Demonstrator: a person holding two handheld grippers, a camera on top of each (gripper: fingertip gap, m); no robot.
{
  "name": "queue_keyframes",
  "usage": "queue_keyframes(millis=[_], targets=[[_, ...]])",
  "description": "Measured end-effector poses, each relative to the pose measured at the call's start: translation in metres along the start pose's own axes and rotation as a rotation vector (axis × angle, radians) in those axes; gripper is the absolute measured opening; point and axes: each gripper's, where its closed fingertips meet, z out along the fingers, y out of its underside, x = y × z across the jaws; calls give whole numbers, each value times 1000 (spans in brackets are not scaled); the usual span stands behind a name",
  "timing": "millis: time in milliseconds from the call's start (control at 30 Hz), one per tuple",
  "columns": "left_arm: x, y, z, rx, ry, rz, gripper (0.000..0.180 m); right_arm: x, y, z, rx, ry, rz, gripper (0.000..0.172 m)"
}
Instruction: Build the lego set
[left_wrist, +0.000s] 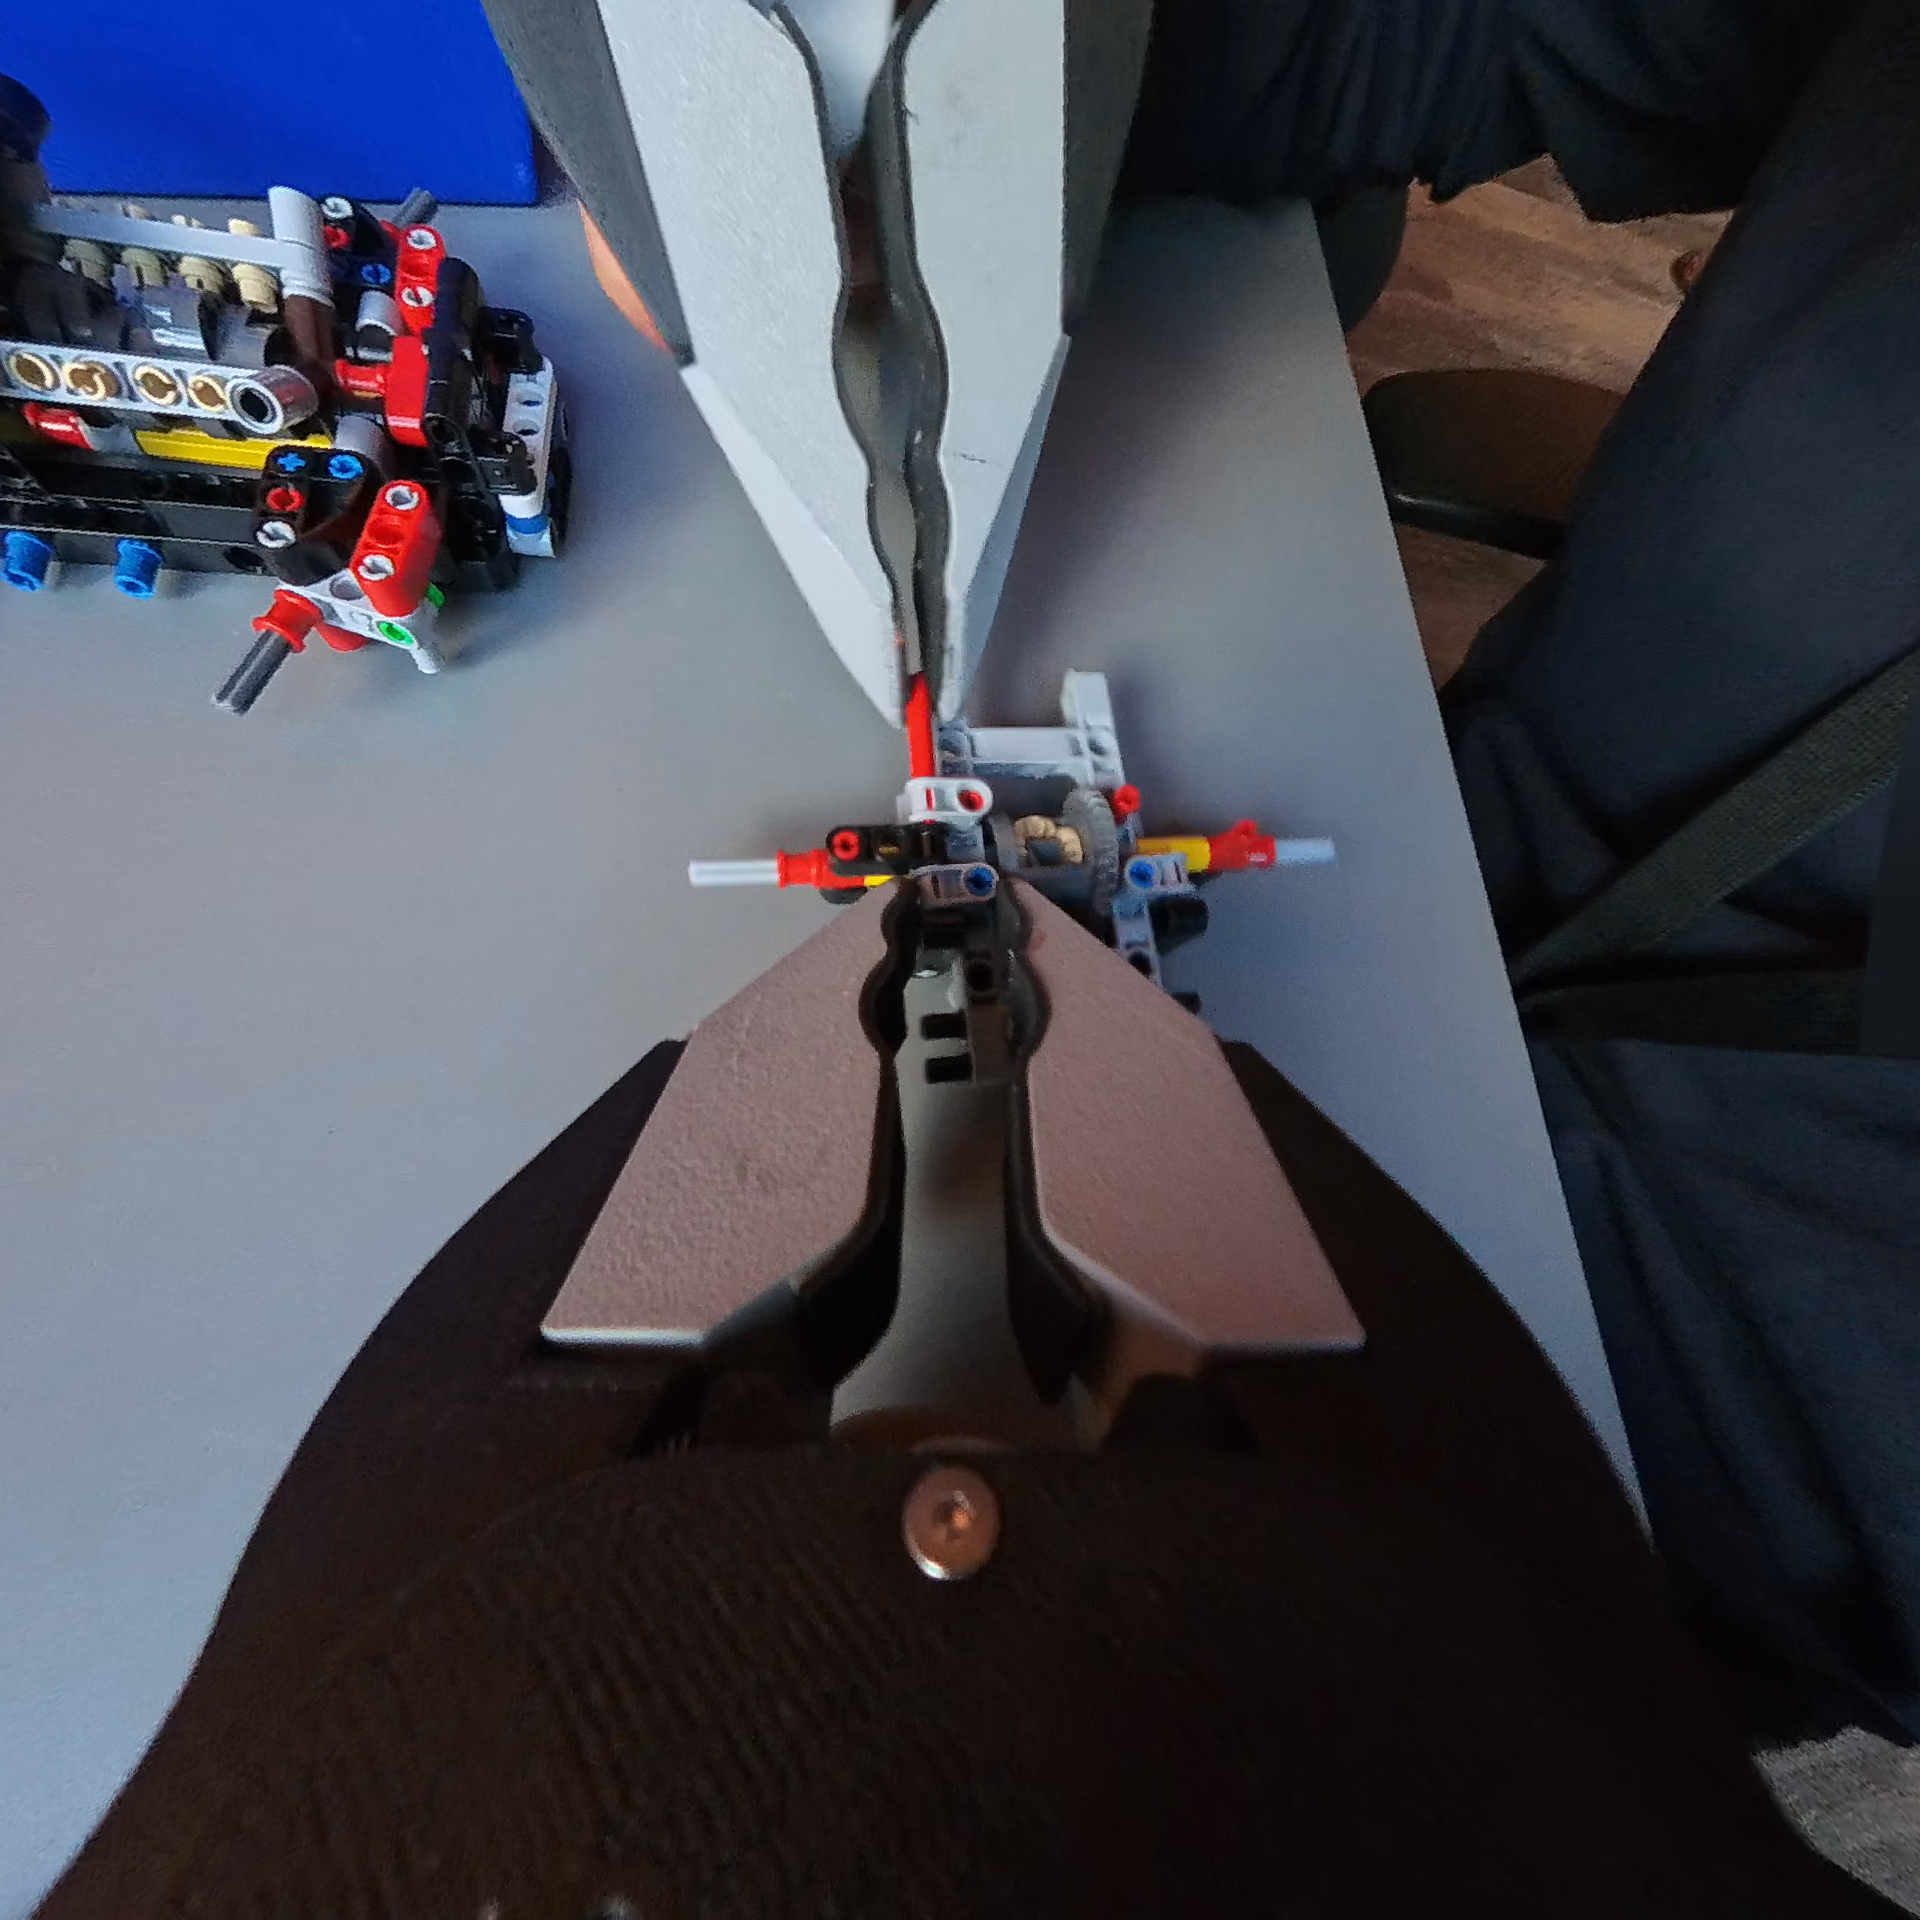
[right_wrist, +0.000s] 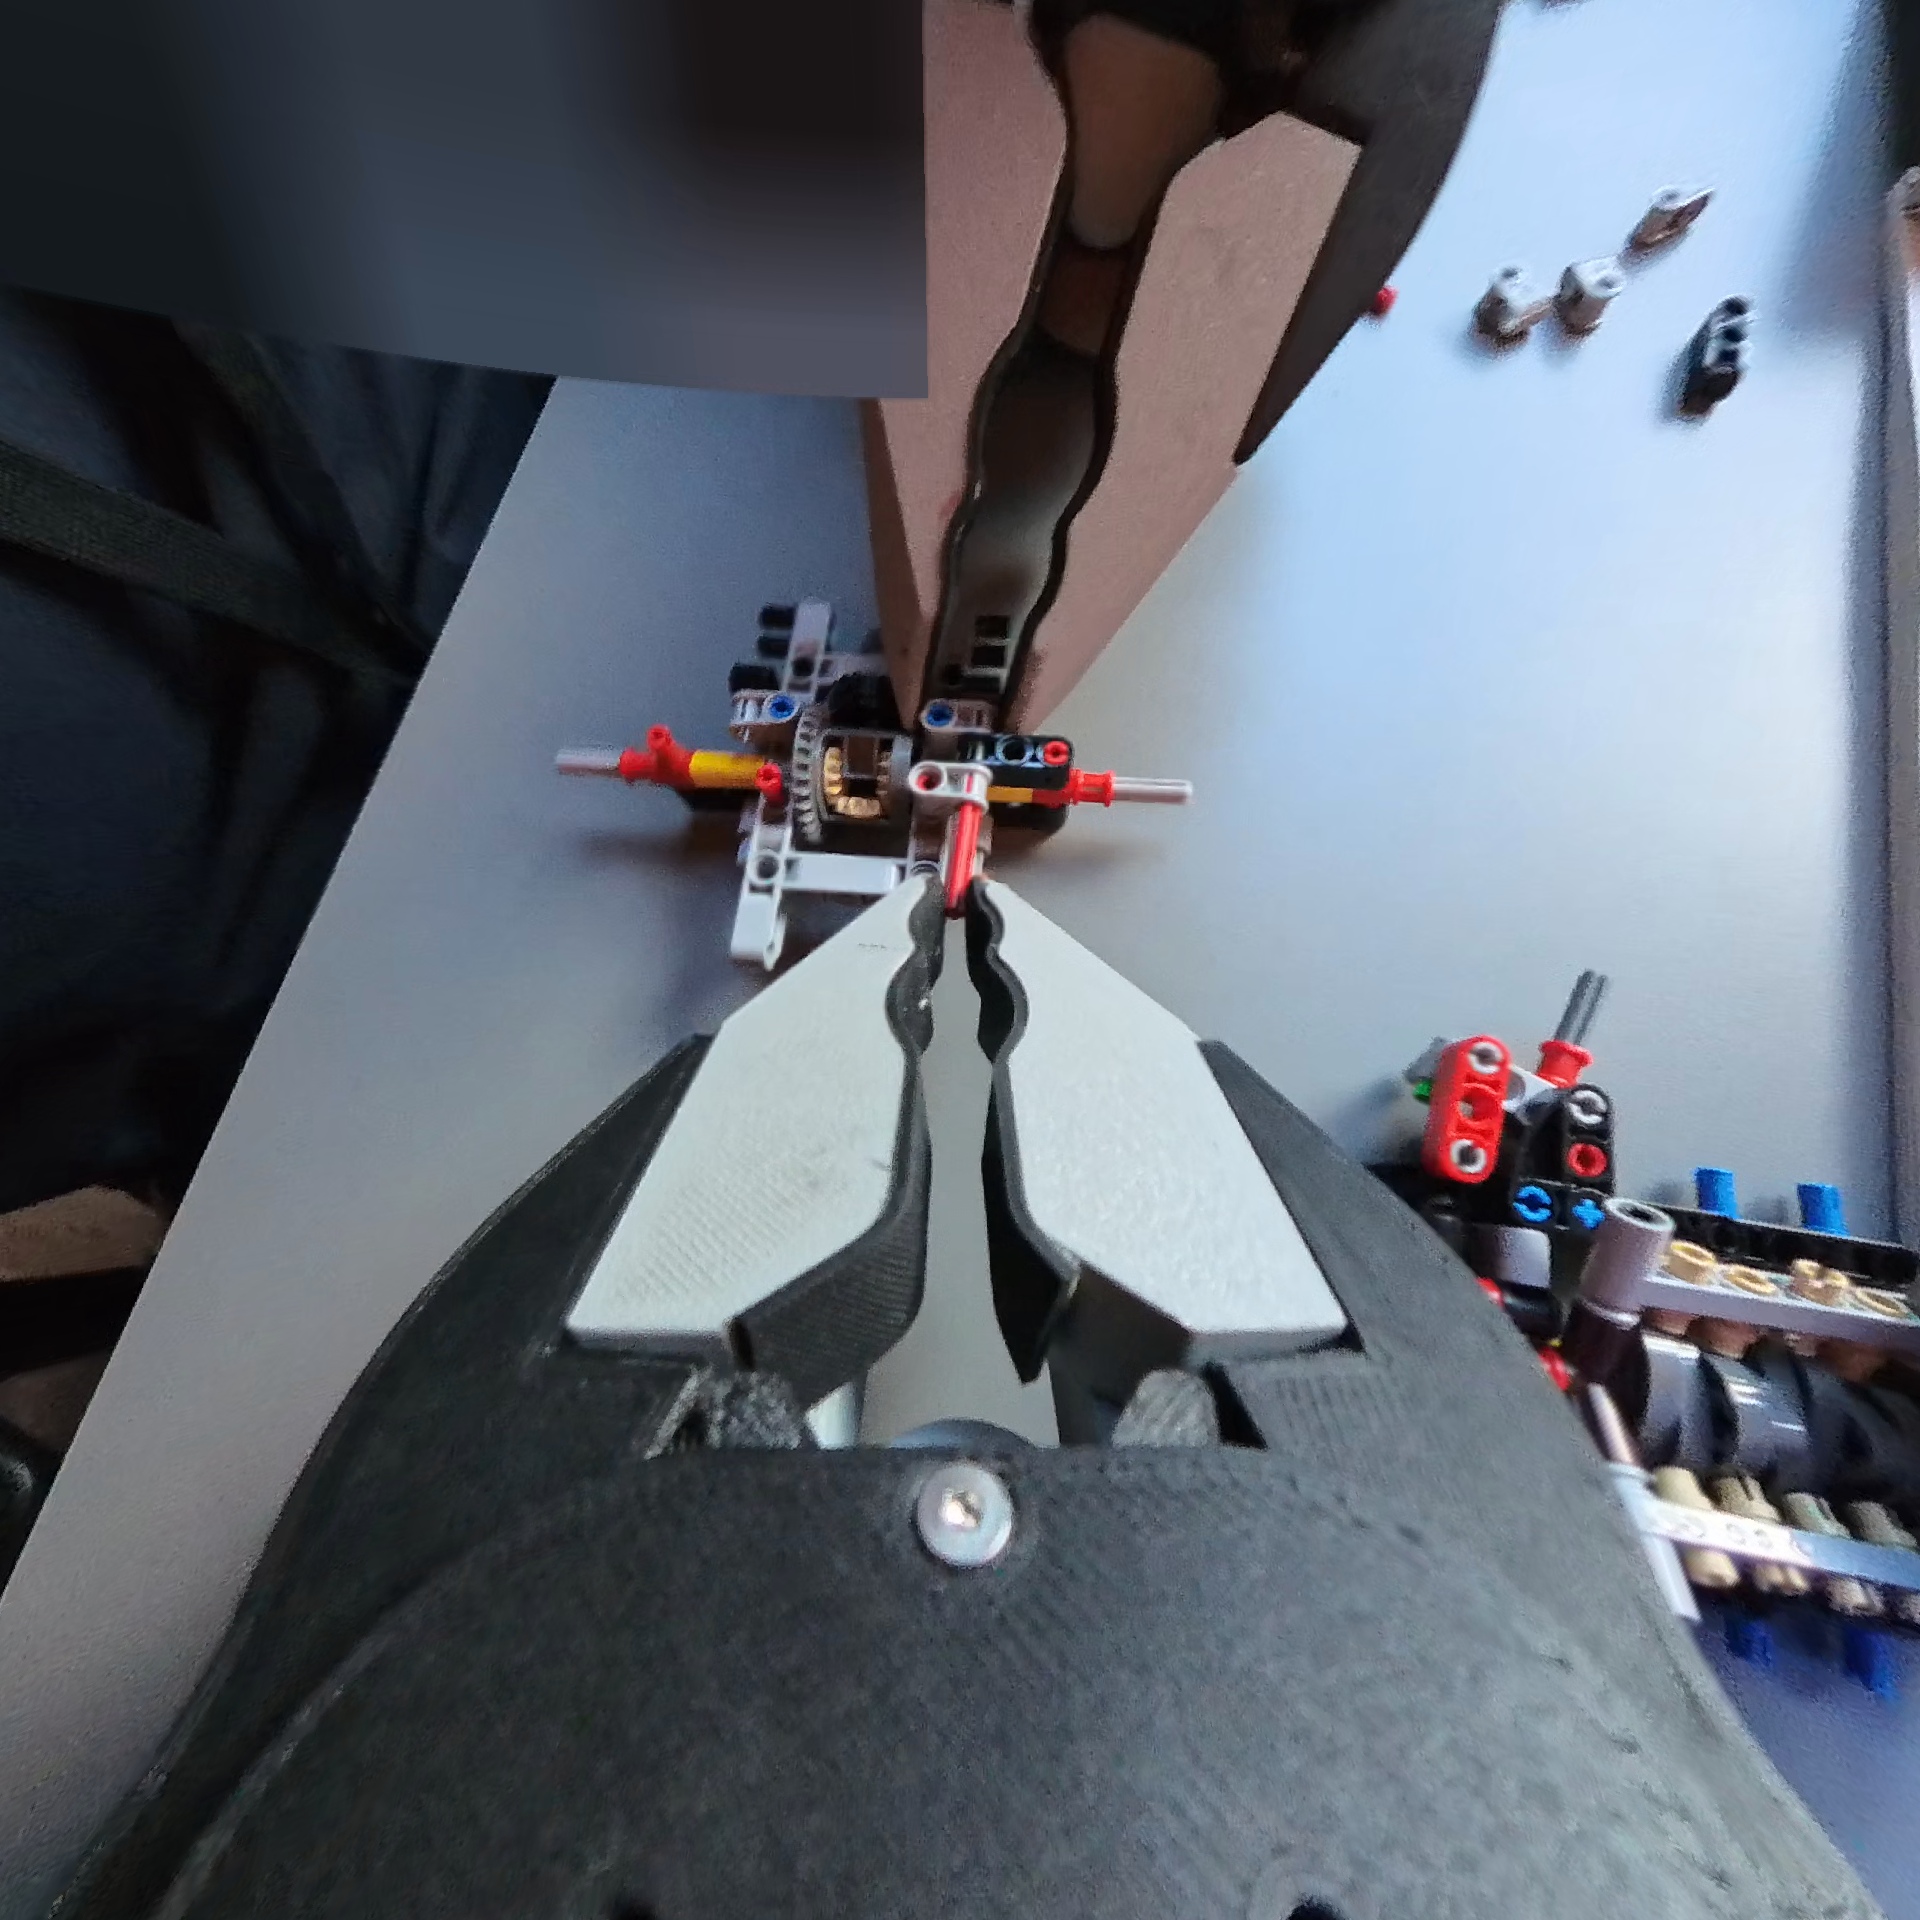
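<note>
Red axle (right_wrist: 964, 847) pinched at right gripper (right_wrist: 957, 902) tips – left gripper (left_wrist: 951, 914), opposite, clamps small brick assy's (left_wrist: 1039, 831) dark beam; bigger model (left_wrist: 270, 405) off to side

Premises read as an office or hobby workspace. Evidence: a plain grey desk (left_wrist: 312, 935) carrying a part-built construction-toy vehicle (left_wrist: 281, 405), a smaller gear assembly (right_wrist: 862, 790) and loose pieces (right_wrist: 1590, 291); wood-look floor (left_wrist: 1507, 291) beyond the desk edge; a seated person in dark clothing (left_wrist: 1714, 935).

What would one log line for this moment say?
left gripper: fingers clamp small brick assembly | right gripper: fingers pinch red axle | table
</note>
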Motion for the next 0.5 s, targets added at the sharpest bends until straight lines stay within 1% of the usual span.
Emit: queue_keyframes(millis=[100, 200, 400, 433, 500], targets=[[1, 1, 0, -4, 16, 1, 11, 3, -2, 1, 24, -21, 7, 1], [4, 3, 0, -16, 31, 12, 11, -2, 1, 5, -13, -40, -27, 1], [4, 2, 1, -16, 22, 14, 10, -1, -1, 6, -31, -39, -26, 1], [5, 2, 1, -14, 25, 14, 10, -3, -5, 9, -12, -58, -25, 0], [14, 2, 6, -31, 66, 36, 10, -11, -7, 15, -32, -119, -30, 0]])
